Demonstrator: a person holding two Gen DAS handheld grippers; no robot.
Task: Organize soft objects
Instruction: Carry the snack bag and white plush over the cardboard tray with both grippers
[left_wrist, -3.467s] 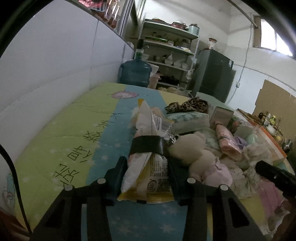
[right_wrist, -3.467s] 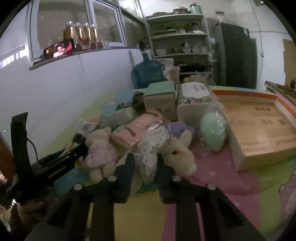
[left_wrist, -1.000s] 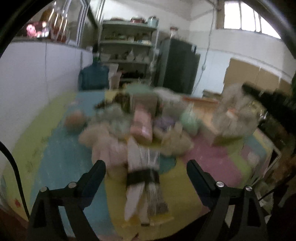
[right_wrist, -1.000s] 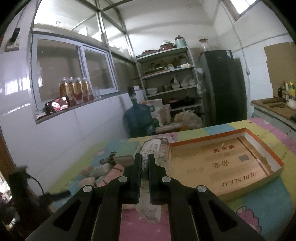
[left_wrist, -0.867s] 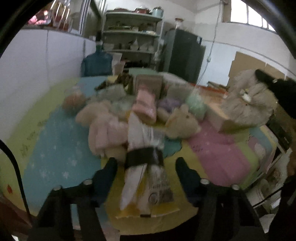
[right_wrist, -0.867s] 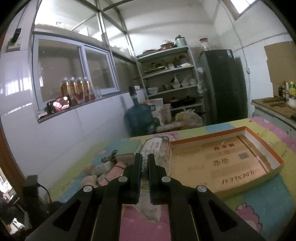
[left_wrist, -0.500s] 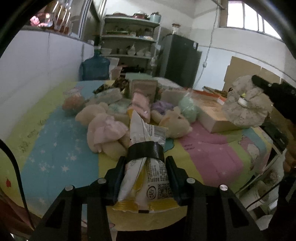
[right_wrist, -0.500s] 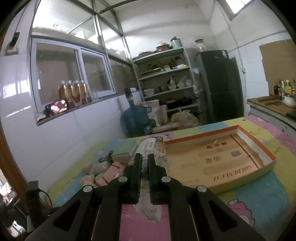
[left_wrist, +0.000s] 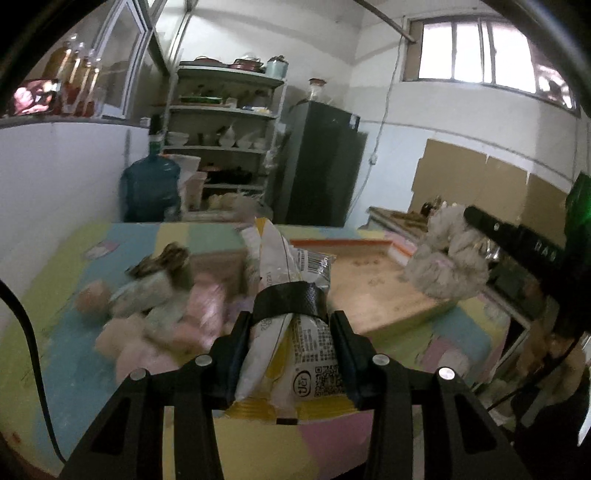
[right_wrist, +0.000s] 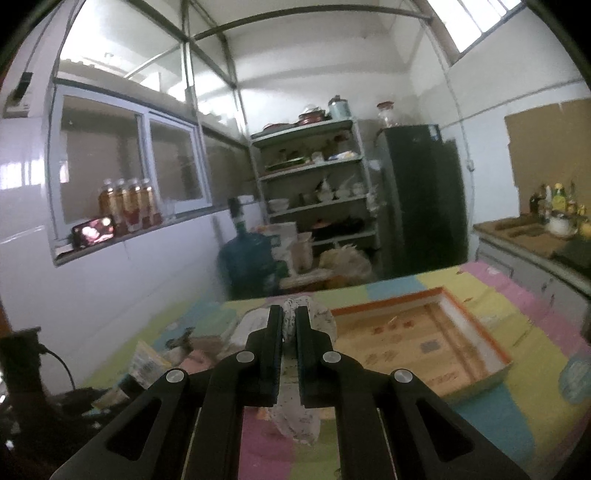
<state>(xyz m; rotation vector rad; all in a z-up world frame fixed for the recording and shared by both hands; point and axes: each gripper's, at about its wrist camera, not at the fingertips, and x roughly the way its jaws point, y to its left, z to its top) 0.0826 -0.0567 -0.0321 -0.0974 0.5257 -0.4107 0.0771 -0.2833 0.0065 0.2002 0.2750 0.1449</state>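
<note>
Carry step: your left tongs (left_wrist: 291, 325) clench snack packet (left_wrist: 295, 354), right tongs (right_wrist: 290, 325) pinch spotted plush (right_wrist: 295, 417), both aloft over desk (right_wrist: 517, 413). Next (my guess): lower each into cardboard tray (right_wrist: 476, 332).

Table under pastel patchwork mat (left_wrist: 59, 295). Shallow orange-rimmed cardboard box (right_wrist: 424, 343) lies open on mat. Left of box: blurred heap of soft toys (left_wrist: 155, 314) and packets. Beyond heap, leopard-print item (left_wrist: 162, 258).
</note>
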